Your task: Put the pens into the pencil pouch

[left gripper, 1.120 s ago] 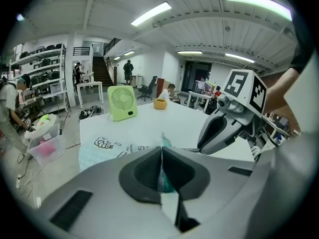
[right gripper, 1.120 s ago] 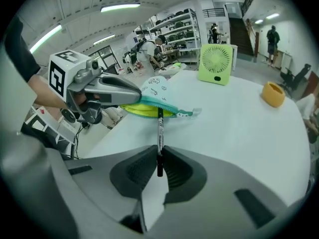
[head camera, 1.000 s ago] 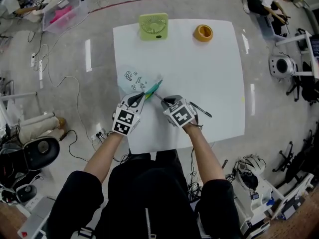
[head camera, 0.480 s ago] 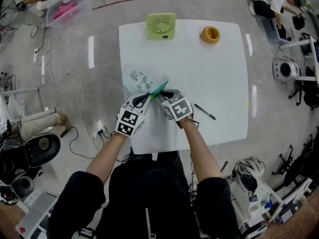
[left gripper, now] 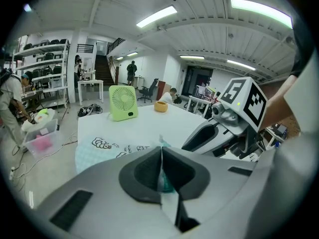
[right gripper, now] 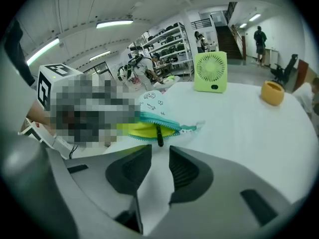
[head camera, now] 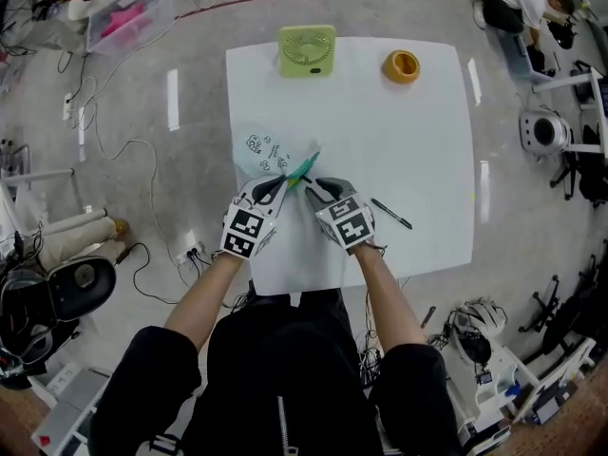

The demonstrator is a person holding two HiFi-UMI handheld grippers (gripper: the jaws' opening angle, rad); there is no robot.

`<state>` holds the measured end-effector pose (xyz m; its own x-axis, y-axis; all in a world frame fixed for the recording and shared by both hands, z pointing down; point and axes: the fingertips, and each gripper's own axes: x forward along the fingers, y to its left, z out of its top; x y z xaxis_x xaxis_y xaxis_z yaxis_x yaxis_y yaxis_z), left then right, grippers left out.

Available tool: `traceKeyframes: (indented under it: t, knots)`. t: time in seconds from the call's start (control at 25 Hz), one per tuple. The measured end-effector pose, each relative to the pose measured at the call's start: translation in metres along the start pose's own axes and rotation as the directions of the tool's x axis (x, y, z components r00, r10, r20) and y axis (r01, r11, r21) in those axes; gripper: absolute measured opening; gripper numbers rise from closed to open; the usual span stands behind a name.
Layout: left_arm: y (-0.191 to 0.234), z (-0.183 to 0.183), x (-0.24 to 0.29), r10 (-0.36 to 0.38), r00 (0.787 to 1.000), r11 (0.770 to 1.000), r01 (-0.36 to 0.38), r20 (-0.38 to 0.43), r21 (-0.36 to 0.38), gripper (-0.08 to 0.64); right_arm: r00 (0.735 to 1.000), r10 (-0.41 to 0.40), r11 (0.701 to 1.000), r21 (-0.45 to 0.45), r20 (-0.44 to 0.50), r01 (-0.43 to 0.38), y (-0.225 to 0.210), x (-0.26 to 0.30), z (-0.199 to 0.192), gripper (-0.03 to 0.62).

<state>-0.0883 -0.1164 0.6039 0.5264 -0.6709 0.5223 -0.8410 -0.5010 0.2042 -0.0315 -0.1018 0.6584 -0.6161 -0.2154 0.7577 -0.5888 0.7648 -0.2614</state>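
The left tool (left gripper: 160, 176) is clamped on the pencil pouch (head camera: 264, 153) edge; the right tool (right gripper: 159, 171), jaws just opening, stands apart and empty; a black pen (right gripper: 159, 135) seemingly pokes from the pouch

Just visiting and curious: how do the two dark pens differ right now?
The pouch pen sits partly inside the open pencil pouch, its end poking out of the zipper mouth; the loose pen lies on the table, outside it. Only the pouch pen's end shows; the loose pen shows at full length. Both are slim and dark.
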Motion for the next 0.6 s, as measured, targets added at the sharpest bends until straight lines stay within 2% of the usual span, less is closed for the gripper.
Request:
traceKeyframes:
  t: [0.16, 0.32, 0.6]
  knots:
    - [0.002, 0.001, -0.001, -0.002, 1.000, 1.000, 0.002, 0.000, 0.001, 0.026, 0.999, 0.009, 0.998, 0.060, 0.040, -0.011, -0.002, 0.005, 0.005, 0.043]
    - [0.001, 0.002, -0.001, -0.002, 1.000, 1.000, 0.002, -0.001, 0.002, 0.026, 0.998, 0.038, 0.997, 0.071, 0.057, -0.042, 0.003, 0.010, 0.013, 0.038]
    - [0.000, 0.003, -0.002, -0.003, 1.000, 1.000, 0.004, 0.008, -0.021, 0.026, 0.996, 0.034, 0.996, 0.075, 0.084, -0.040, 0.000, 0.021, 0.028, 0.035]
